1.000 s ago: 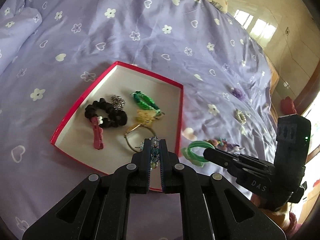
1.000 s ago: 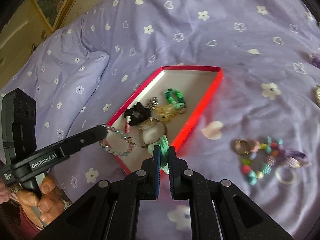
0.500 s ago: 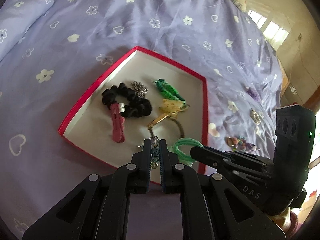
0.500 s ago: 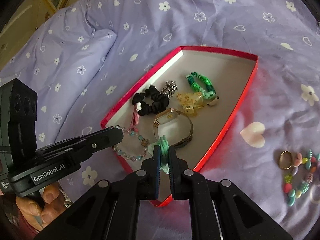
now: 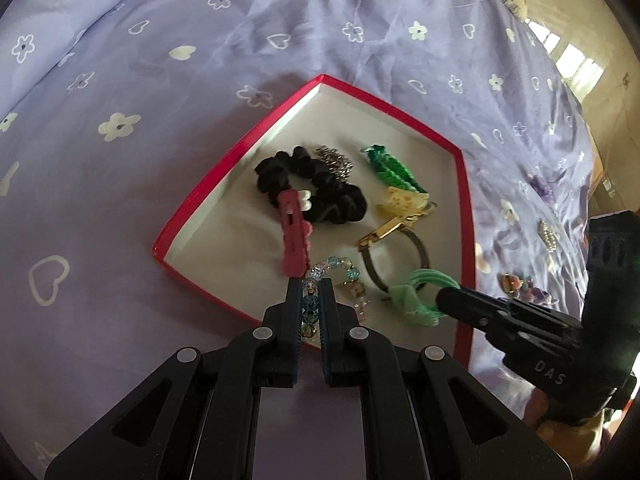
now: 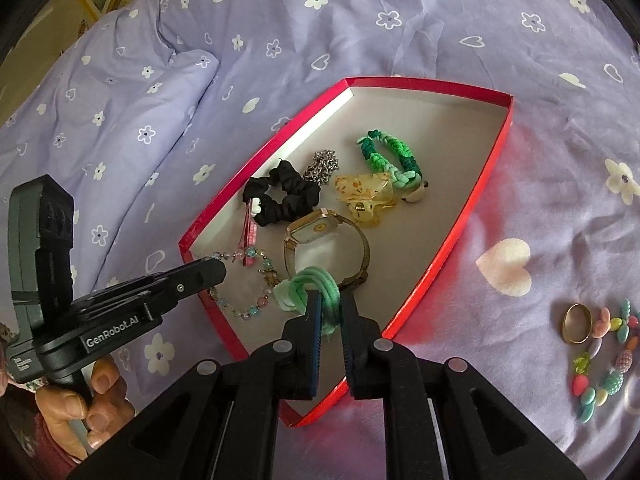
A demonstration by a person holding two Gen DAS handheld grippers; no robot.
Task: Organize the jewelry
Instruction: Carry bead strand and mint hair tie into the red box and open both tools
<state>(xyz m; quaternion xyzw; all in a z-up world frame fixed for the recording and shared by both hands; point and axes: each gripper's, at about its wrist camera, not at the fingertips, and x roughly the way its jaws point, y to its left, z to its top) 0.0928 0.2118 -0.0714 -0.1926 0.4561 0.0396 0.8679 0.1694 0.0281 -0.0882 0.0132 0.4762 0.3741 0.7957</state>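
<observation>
Both grippers have dropped in over the red box since a second ago. Left gripper is clamped on the beaded bracelet, low over the floor; right gripper is starting to part around the mint hair tie. Drop-off step: next, let go cleanly and lift clear

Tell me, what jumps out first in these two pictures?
A shallow red box lies on a lilac bedspread printed with flowers and hearts, holding a black scrunchie, a gold watch and other trinkets. Over its near end, the left gripper pinches a beaded bracelet, while the right gripper's jaws are opening around a mint-green hair tie. More beads and a ring wait on the bedspread to the right.
</observation>
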